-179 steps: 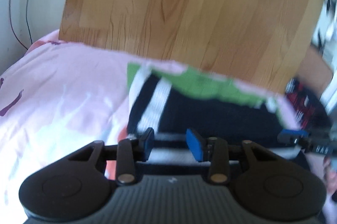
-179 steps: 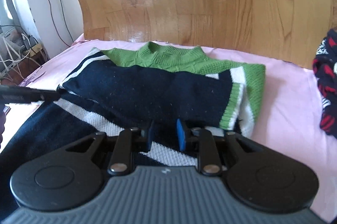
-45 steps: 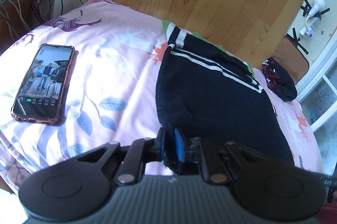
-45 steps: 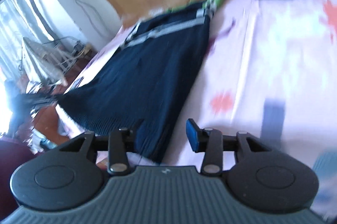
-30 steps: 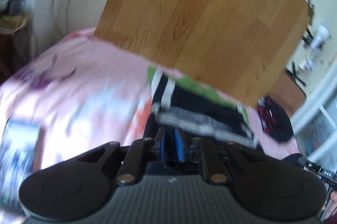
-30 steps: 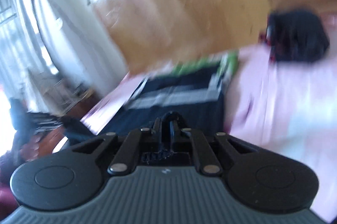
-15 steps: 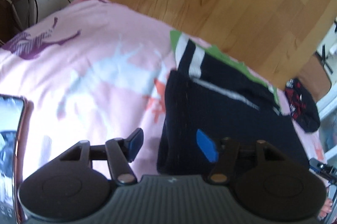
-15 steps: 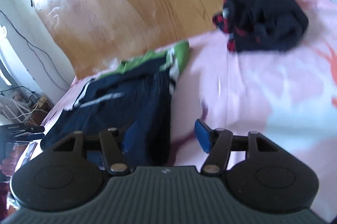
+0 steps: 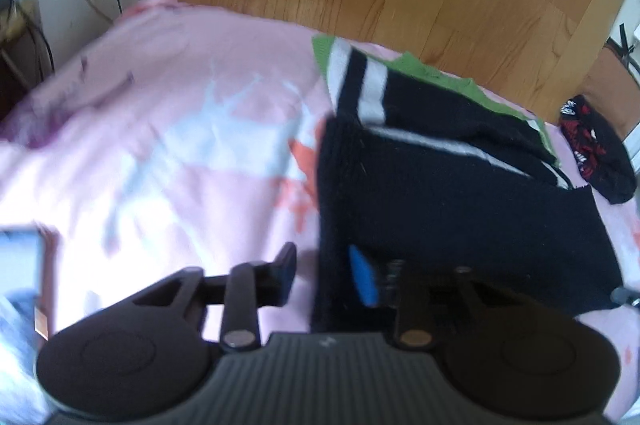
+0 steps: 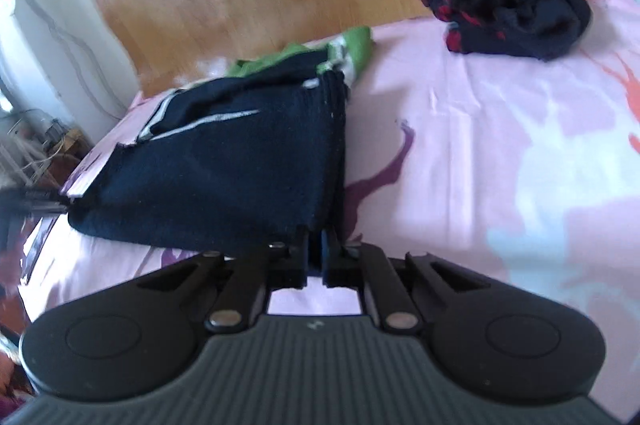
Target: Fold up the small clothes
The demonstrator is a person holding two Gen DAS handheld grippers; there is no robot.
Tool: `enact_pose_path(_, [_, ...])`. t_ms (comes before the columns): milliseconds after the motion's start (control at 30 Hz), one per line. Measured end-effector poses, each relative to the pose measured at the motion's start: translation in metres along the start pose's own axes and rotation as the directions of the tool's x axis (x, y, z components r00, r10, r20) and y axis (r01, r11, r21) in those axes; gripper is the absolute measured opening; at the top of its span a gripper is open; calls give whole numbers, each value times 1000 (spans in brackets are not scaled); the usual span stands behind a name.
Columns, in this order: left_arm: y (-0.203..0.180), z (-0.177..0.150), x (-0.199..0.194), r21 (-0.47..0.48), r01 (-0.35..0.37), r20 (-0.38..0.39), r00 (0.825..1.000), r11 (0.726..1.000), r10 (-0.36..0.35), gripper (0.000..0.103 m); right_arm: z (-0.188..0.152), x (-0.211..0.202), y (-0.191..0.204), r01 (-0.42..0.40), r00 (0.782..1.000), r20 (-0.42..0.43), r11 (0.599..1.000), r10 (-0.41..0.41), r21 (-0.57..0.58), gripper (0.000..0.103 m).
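pinching the navy sweater's [image 10: 224, 181] near corner, the right gripper [image 10: 316, 251] is clamped; at the sweater's other corner the left gripper [image 9: 326, 275] is closing, cloth between its jaws

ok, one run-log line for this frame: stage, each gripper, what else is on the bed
stage: regrasp near edge of folded sweater | left gripper: closing around near-left corner | right gripper: shut on near-right corner | other: dark bundle near headboard

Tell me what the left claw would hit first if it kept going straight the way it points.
Most likely the dark sweater. Its near left corner already lies between the closing jaws of the left claw, so going on would push into the folded knit, then the pink bedsheet under it. Depth is hard to judge here.
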State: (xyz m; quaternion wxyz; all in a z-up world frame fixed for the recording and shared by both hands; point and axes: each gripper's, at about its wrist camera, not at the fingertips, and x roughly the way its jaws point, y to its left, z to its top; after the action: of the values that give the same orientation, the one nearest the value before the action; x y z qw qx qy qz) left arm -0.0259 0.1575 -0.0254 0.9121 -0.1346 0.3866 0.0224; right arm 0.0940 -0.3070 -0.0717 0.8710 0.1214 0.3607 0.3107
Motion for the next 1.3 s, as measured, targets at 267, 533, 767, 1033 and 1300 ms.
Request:
enact_pose_path(267, [-43,129,25,136,-21,155,988,990,0,51,124,27,10,45,983,180,985,-15,-168,37])
enact_pose_path(533, [-116,213,198,153,-39,-15,999,987,41,52,227,215,11,1,1000,26,995,2,-100,57])
enact_pose_path(767, [-126,216,242,172,-28,-32,999,985,35,12,231,297,11,-100,990,-116,986,84,-132,48])
enact_pose_path(1033, [-126,182,114,192,50,166,983,980,-83,11,221,199,49,-152,988,11,968,157,-200,15])
enact_pose_path(1300, [-106,21,-35,236,157,310,923,959,-227,11,91,39,95,-193,958,116,888,263,-417,15])
